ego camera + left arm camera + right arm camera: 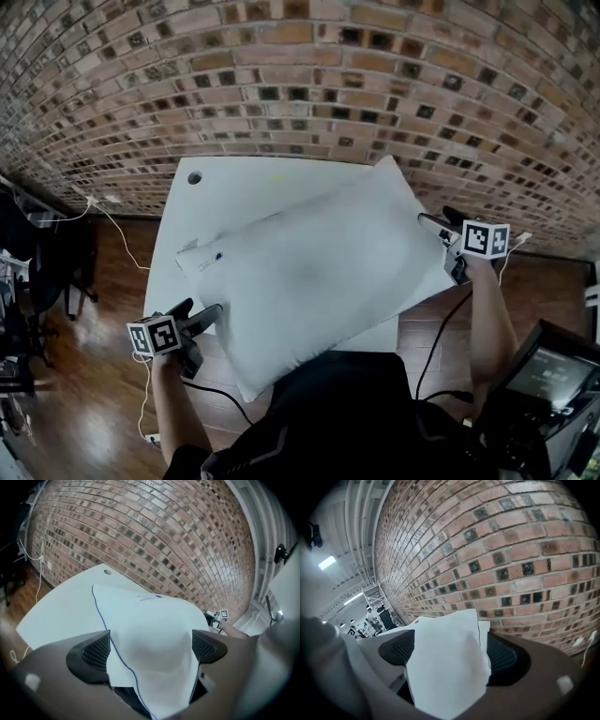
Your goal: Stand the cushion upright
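Observation:
A large white cushion (309,272) lies flat and slantwise on the white table (234,187), its near corner hanging over the front edge. My left gripper (202,328) is at the cushion's near left corner. In the left gripper view the cushion (150,630) fills the gap between the wide-spread jaws of that gripper (150,651), and the pads do not squeeze it. My right gripper (441,246) is at the far right corner. In the right gripper view that cushion corner (445,667) sits loosely between the spread jaws of the gripper (447,653).
A brick wall (309,84) runs close behind the table. A round cable hole (194,177) is at the table's far left corner. Cables trail over the wooden floor (103,272) on the left. A monitor (553,375) stands at the lower right.

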Motion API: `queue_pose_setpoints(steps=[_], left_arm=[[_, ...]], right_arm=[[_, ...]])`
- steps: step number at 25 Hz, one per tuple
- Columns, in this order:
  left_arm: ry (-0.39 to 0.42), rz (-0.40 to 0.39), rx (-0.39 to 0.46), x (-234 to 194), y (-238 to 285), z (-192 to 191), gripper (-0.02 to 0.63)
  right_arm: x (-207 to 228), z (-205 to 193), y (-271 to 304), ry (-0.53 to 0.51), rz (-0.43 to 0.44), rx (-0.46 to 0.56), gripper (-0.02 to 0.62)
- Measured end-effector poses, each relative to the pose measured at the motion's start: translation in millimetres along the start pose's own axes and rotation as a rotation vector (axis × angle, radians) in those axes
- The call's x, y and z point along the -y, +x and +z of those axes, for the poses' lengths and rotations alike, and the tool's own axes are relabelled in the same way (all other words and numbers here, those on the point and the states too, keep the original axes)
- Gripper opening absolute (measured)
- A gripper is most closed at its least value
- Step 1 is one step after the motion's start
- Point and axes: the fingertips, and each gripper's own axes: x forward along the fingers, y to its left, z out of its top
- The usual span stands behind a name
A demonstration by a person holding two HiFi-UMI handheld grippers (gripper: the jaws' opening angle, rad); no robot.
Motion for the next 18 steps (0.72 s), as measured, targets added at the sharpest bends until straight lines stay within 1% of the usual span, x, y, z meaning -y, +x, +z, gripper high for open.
queue_pose_setpoints(steps=[2, 3, 6, 8, 11, 15, 17, 18], left_arm=[[-0.022, 0.049, 0.001, -5.4, 3.8, -0.3, 0.549], [-0.039, 0.057, 0.002, -5.8, 6.1, -1.6, 0.549], [-0.072, 0.06, -0.02, -3.3, 19.3, -13.6, 0.555], [-0.061, 0.088, -0.043, -6.7, 28.9, -19.9, 0.566], [-0.035, 0.132, -0.061, -10.9, 40.0, -24.3, 0.566], [0.022, 0.182, -0.093, -12.1, 58.7, -26.2, 0.535], [0.018, 0.185, -0.099, -8.7, 65.2, -28.0, 0.489], [0.014, 0.188, -0.1, -7.4, 66.6, -28.0, 0.47]], right_arm=[[4.1, 6.5, 6.7, 0.0, 0.025, -0.003, 0.492], [6.3, 5.6, 10.0, -0.008, 0.031, -0.025, 0.492], [16.4, -7.6, 20.4, -0.047, 0.045, -0.138, 0.493], [19.5, -14.3, 32.5, -0.047, 0.076, -0.19, 0.505], [19.4, -28.7, 53.2, -0.034, 0.117, -0.242, 0.511], [28.4, -40.4, 73.7, 0.05, 0.142, -0.231, 0.512], [29.5, -47.5, 81.2, 0.091, 0.164, -0.249, 0.508], [28.1, -50.5, 83.6, 0.111, 0.183, -0.266, 0.49]])
